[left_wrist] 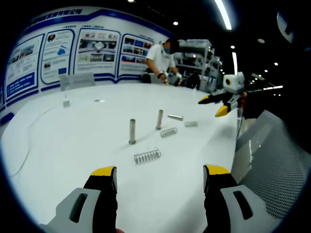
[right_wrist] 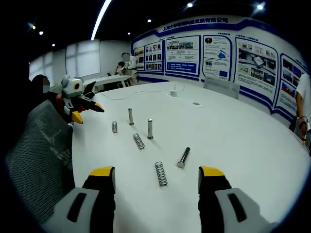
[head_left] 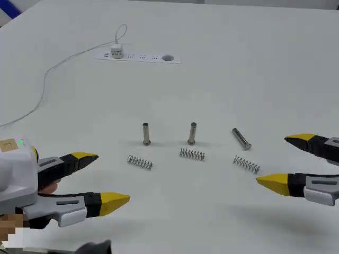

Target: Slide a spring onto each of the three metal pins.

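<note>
My left gripper [head_left: 110,178] and right gripper [head_left: 272,160] hold their jaws apart, empty, over the table [head_left: 238,79]. Left pin [head_left: 145,134] and middle pin [head_left: 192,133] stand upright; right pin [head_left: 241,138] lies flat. Left spring [head_left: 140,162], middle spring [head_left: 192,154] and right spring [head_left: 246,164] lie bare, one just nearer than each pin.

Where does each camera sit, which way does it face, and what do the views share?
Head view: on the headset, facing down at the table; left gripper and right gripper show.
Left gripper view: on that gripper, facing the right gripper; own jaws below.
Right gripper view: reversed, facing the left gripper; own jaws below.
All share the lying pin.
</note>
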